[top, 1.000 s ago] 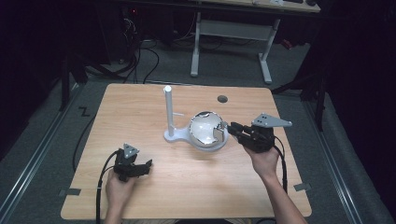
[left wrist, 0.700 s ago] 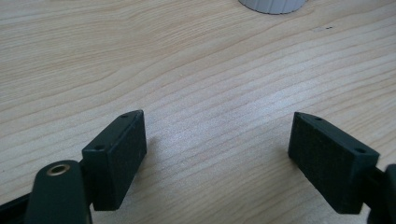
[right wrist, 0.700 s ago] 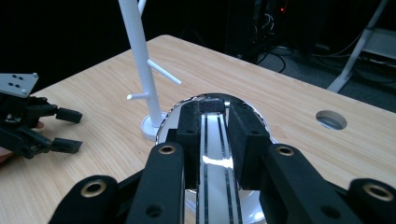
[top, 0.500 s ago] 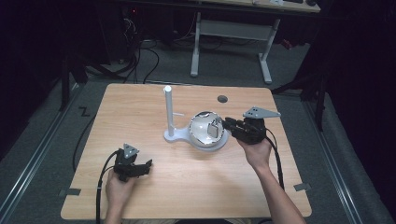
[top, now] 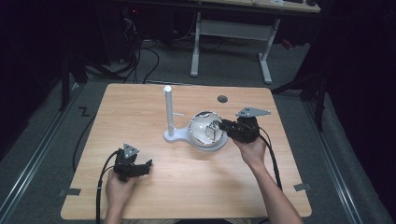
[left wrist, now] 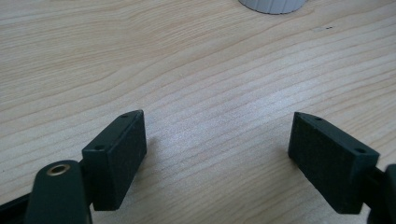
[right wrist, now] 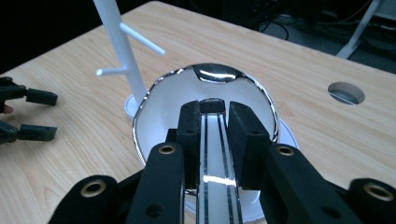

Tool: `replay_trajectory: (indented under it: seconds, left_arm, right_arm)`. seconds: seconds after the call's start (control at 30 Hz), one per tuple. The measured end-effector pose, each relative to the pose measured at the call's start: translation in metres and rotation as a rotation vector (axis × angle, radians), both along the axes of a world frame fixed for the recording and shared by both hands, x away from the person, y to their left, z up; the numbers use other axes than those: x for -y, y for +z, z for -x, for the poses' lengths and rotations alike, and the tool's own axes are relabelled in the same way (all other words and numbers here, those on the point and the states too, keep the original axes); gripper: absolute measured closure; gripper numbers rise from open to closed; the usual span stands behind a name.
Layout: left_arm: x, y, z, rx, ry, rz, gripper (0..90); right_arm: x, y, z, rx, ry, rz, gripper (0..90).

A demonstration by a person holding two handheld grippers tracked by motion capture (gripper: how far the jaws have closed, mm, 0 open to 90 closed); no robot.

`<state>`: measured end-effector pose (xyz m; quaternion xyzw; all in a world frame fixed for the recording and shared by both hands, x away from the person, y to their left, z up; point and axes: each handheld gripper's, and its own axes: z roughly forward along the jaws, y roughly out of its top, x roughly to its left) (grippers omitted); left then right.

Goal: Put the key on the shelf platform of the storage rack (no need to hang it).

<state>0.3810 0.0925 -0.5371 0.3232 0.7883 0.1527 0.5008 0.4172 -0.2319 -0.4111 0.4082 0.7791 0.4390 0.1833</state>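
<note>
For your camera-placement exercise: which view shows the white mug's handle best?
The right gripper view: the handle runs between the right hand-held gripper jaws. The high view shows the mug small, handle unclear; the left gripper view catches its base.

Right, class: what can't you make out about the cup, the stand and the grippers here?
- Right gripper view: the right gripper, jaws shut, hides the part of the cup it clamps.
- Right gripper view: the stand loses its top at the upper edge.
- Left gripper view: a white object is cut off by the top edge; unidentifiable.

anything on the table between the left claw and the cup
No, just bare wood between the left claw and the cup, as the high view shows.
</note>
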Motion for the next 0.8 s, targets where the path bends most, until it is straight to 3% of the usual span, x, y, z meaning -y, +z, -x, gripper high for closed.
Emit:
replay_trajectory:
  seconds: [0.8]
  left_arm:
    - [0.000,0.000,0.000,0.000,0.000,-0.001,19.6]
  right_arm:
    - [-0.022,-0.032,-0.032,-0.101,0.009,0.021,75.6]
